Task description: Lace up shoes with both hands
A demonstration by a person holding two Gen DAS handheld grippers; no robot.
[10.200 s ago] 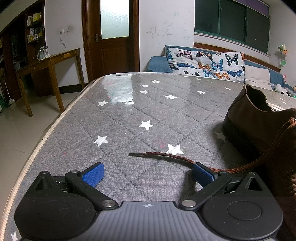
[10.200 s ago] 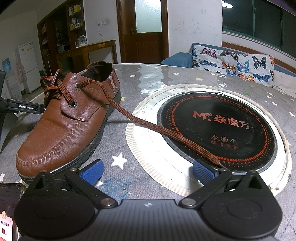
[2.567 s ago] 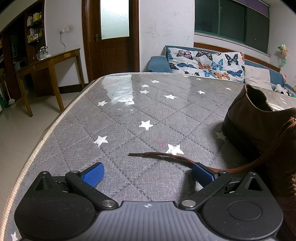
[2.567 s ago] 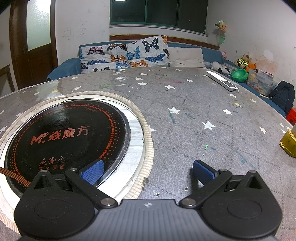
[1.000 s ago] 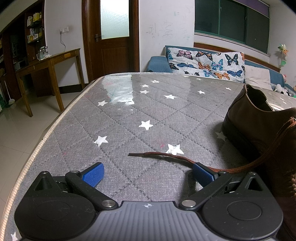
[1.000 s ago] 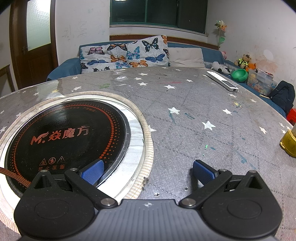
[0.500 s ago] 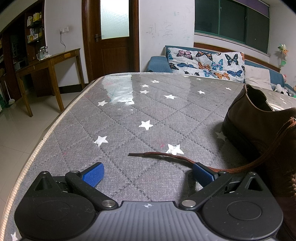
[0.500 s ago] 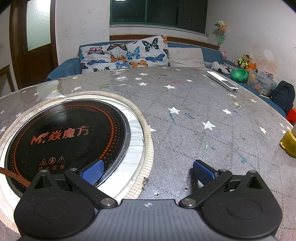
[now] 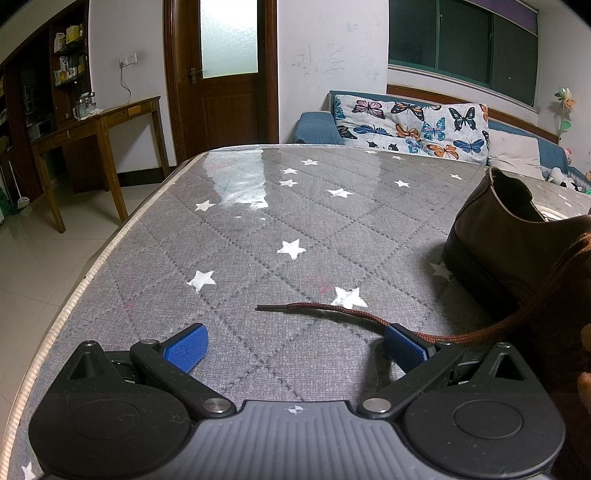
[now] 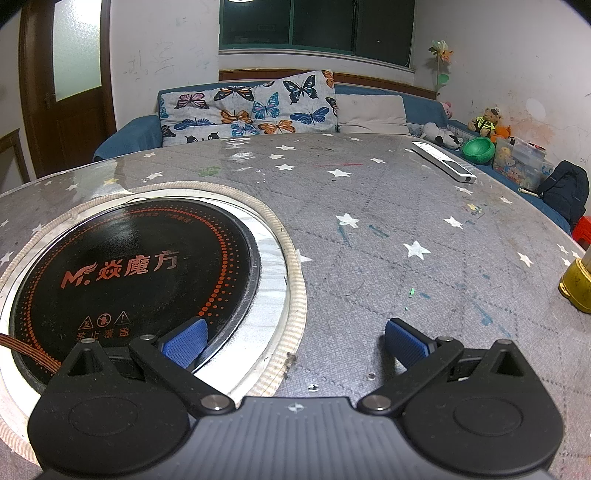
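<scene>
We see white scribbled walls (image 9: 332, 62), a brown door (image 9: 221, 85) with frosted glass, dark windows (image 10: 314, 26), a blue sofa (image 10: 424, 107) with butterfly cushions (image 10: 251, 107), a wooden side table (image 9: 99, 125), pale tiled floor (image 9: 40, 258).

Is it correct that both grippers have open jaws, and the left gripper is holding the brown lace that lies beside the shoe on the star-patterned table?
Not quite. In the left wrist view the left gripper holds nothing: the brown lace only lies on the table, passing its right-hand finger. The rest stands: the right gripper is open too, and the shoe sits beside the lace.

Star-print table (image 9: 303, 221) w/ shoe (image 9: 517, 251), lace (image 9: 332, 308), remote (image 10: 443, 162).
</scene>
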